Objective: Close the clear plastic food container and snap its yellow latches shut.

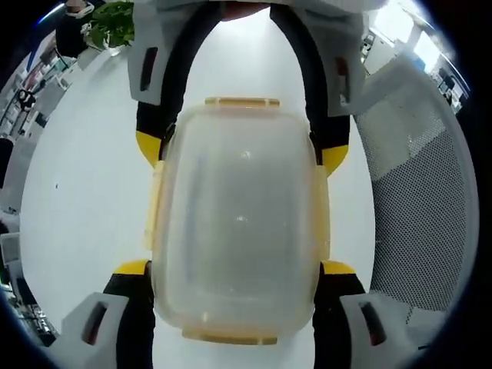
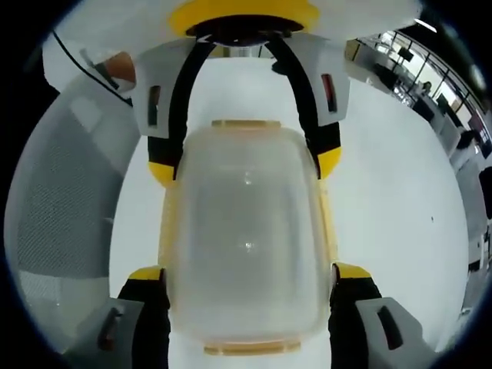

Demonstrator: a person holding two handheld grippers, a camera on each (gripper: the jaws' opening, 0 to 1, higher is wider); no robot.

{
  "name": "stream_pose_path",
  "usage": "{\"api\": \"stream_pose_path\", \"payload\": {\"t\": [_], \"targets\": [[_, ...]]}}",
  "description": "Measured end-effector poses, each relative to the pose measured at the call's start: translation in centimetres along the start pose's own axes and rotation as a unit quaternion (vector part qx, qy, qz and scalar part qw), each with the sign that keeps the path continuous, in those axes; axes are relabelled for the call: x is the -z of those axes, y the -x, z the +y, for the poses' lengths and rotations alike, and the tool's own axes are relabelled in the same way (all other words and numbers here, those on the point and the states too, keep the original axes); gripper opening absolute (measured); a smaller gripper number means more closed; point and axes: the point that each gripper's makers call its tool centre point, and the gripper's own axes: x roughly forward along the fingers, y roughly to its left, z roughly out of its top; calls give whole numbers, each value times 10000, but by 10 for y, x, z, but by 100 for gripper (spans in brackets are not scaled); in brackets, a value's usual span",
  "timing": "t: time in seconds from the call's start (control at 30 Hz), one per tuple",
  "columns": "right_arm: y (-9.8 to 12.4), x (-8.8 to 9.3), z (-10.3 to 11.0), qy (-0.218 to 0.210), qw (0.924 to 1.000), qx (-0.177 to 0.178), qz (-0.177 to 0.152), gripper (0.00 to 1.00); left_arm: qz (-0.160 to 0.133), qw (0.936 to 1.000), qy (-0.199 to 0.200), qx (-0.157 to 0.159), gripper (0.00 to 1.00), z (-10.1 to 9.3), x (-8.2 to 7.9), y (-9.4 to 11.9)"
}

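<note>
I see a white table (image 1: 84, 192) with a mesh chair (image 1: 415, 207) beside it. The clear container (image 1: 238, 219) sits on the table between both grippers, lid on. My left gripper (image 1: 238, 270) pinches its near end, jaws against both long sides; the right gripper (image 2: 250, 275) clamps the opposite end likewise. Yellow latches (image 1: 241, 101) look folded flat, though the fisheye blur leaves me unsure.
</note>
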Motion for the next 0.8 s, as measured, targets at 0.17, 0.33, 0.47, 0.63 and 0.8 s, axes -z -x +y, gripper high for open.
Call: {"api": "stream_pose_path", "payload": {"t": [0.17, 0.33, 0.47, 0.63, 0.8], "targets": [[-7, -15, 0, -18, 10000, 14, -24, 87, 24, 10000, -18, 6, 86, 1, 15, 5], [-11, -24, 0, -9, 10000, 22, -40, 87, -69, 10000, 7, -6, 86, 2, 25, 9], [-13, -29, 0, -24, 10000, 32, -25, 87, -118, 9999, 14, 2, 86, 3, 29, 10], [-16, -35, -1, -68, 10000, 43, 17, 87, -104, 9999, -15, 22, 86, 4, 35, 11], [-18, -36, -1, -71, 10000, 38, 9, 87, -188, 9998, 3, 15, 87, 5, 37, 12]]}}
